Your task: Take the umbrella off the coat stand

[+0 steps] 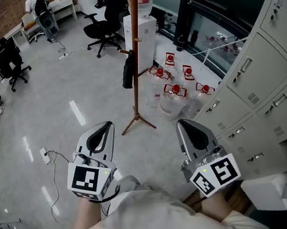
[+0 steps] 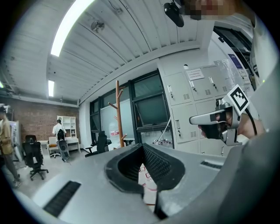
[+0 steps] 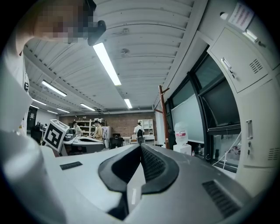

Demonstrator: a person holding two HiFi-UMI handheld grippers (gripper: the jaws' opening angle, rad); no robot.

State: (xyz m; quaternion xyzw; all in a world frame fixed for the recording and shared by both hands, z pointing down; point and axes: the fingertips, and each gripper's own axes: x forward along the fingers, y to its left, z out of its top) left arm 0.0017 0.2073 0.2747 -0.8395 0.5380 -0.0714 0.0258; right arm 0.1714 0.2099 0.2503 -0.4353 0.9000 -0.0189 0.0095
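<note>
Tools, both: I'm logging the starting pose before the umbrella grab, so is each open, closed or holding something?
Left tool: closed, holding nothing.
Right tool: closed, holding nothing.

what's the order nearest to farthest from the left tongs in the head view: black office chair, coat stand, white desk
1. coat stand, just ahead, slightly right
2. black office chair, beyond the stand
3. white desk, far back by the brick wall
</note>
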